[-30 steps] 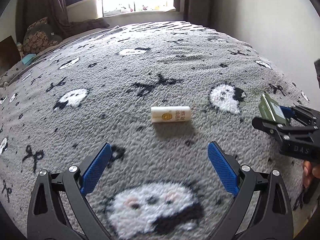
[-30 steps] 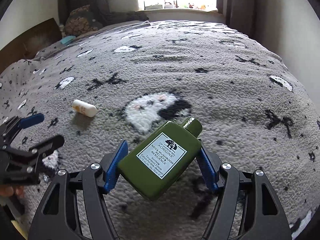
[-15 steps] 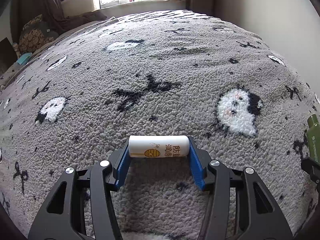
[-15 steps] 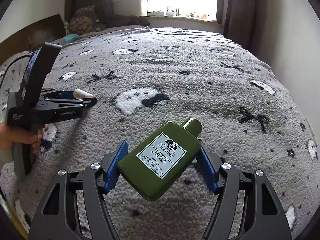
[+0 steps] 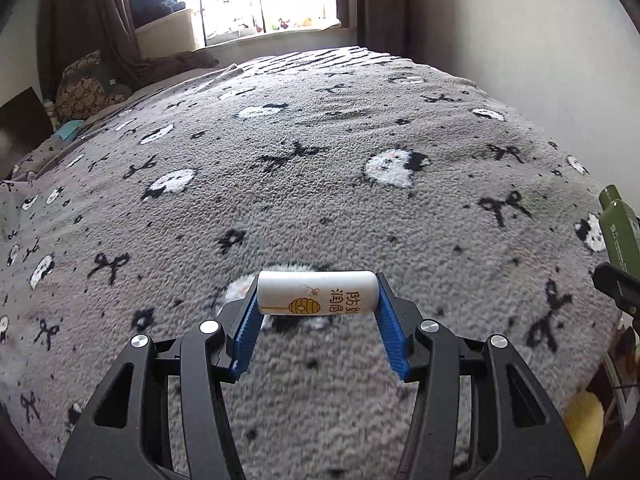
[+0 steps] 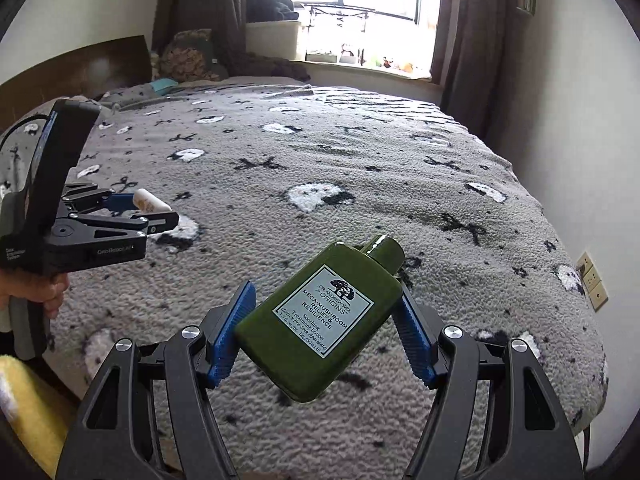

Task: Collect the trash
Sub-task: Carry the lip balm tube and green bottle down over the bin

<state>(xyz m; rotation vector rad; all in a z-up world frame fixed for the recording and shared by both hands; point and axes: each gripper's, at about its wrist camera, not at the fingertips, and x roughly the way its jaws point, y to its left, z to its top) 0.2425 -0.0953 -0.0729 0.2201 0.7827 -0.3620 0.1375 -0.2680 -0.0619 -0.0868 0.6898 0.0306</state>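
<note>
Now tube (image 5: pixel 317 293) and bottle (image 6: pixel 320 324) held aloft

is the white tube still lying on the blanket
No, the white tube is clamped end to end between the left gripper pads, lifted clear of the grey blanket.

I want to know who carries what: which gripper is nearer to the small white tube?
Left. The left gripper is shut on the white tube, holding it above the blanket. The right gripper is apart from it, shut on the green bottle.
</note>
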